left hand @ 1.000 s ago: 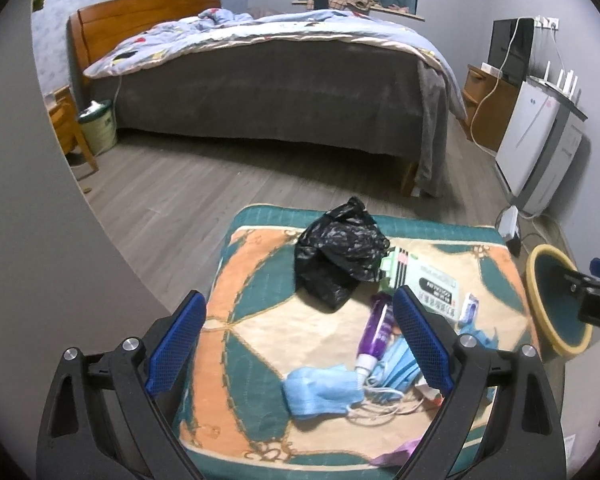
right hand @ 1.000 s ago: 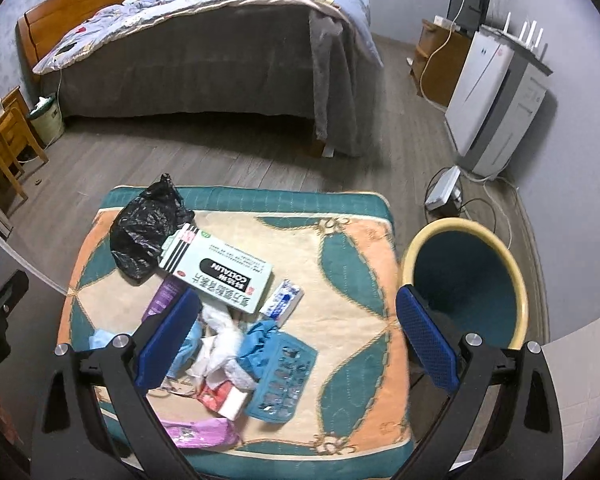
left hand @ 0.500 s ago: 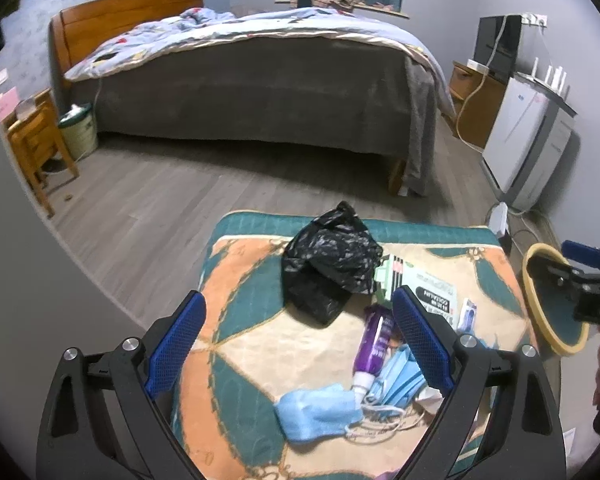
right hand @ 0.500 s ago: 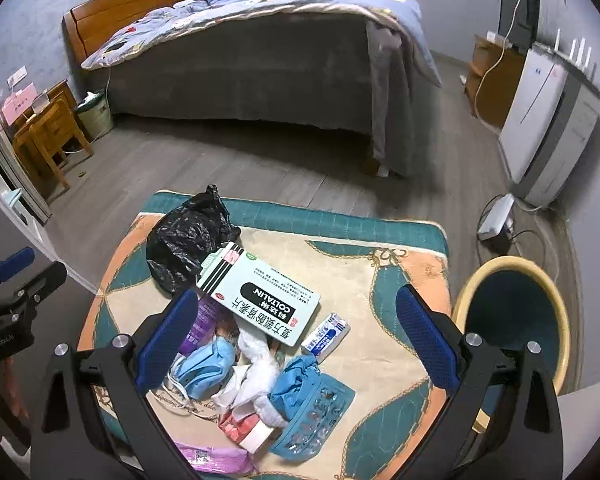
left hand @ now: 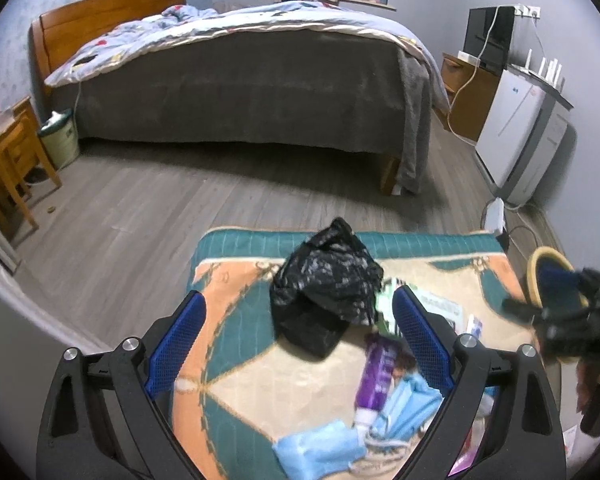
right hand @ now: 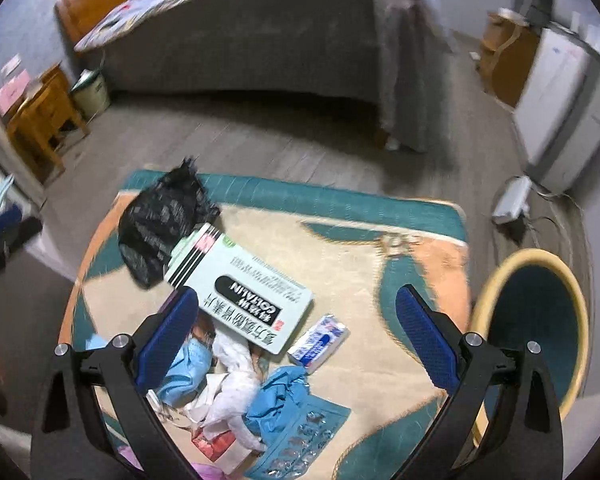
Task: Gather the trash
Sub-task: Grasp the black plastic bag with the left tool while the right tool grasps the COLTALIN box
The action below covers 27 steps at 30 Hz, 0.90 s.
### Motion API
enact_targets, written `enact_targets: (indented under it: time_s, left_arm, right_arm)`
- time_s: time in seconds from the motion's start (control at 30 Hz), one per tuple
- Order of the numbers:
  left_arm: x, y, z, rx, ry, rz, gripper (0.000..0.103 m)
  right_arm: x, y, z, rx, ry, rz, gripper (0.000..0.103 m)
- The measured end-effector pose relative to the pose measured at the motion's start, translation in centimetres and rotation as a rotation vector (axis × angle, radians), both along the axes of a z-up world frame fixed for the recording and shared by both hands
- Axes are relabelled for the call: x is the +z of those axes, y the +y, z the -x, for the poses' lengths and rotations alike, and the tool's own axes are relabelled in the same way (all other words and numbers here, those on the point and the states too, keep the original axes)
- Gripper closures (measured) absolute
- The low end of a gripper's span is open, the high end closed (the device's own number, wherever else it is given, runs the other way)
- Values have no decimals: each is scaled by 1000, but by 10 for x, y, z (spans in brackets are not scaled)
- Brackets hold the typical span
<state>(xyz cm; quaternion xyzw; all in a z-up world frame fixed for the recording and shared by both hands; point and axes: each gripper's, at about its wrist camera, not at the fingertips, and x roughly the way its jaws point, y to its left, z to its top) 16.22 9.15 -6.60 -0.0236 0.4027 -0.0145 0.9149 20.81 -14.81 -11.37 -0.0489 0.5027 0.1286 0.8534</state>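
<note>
Trash lies on a patterned mat (left hand: 236, 312) (right hand: 380, 272): a crumpled black plastic bag (left hand: 324, 288) (right hand: 160, 224), a pale green medicine box (right hand: 240, 288), a purple tube (left hand: 376, 380), blue face masks (left hand: 320, 448) (right hand: 188, 368), white tissue (right hand: 236, 376), a small white-blue packet (right hand: 320, 342) and a blister pack (right hand: 304, 440). My left gripper (left hand: 298, 334) hovers open above the black bag. My right gripper (right hand: 298, 334) stands open over the box and packet. A yellow-rimmed bin (right hand: 536, 320) (left hand: 548, 276) stands right of the mat.
A bed with a grey cover (left hand: 240, 80) fills the far side. A white appliance (left hand: 524, 136), a power strip (right hand: 510, 200) and cables are at the right wall. A wooden stool (left hand: 8, 160) and a small waste bin (left hand: 60, 136) stand at the left.
Both grippers have dropped and tilted closer to the mat, so the bag and box look larger. The right gripper has swung left in the left wrist view. Jaws stay wide.
</note>
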Motion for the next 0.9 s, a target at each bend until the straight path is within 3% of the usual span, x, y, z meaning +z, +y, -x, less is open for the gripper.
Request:
enact_targets:
  time_s: [0.17,0.4,0.53,0.9]
  left_arm:
    - [-16,-1,-27,-5,39,-5,9]
    - [-45,-9,-53,-52,117,-87,9]
    - [-63,-7,-66,-65,162,-92,9]
    - [-106,-11,-96,-82,295,-80,10]
  right_arm:
    - [-24,21,-10,129,31,92,6]
    - [-52,42,-20,258,113,76,6]
    - [-71,63,-18,338,145,128,6]
    - [-92,88,-30,396,143,191,8]
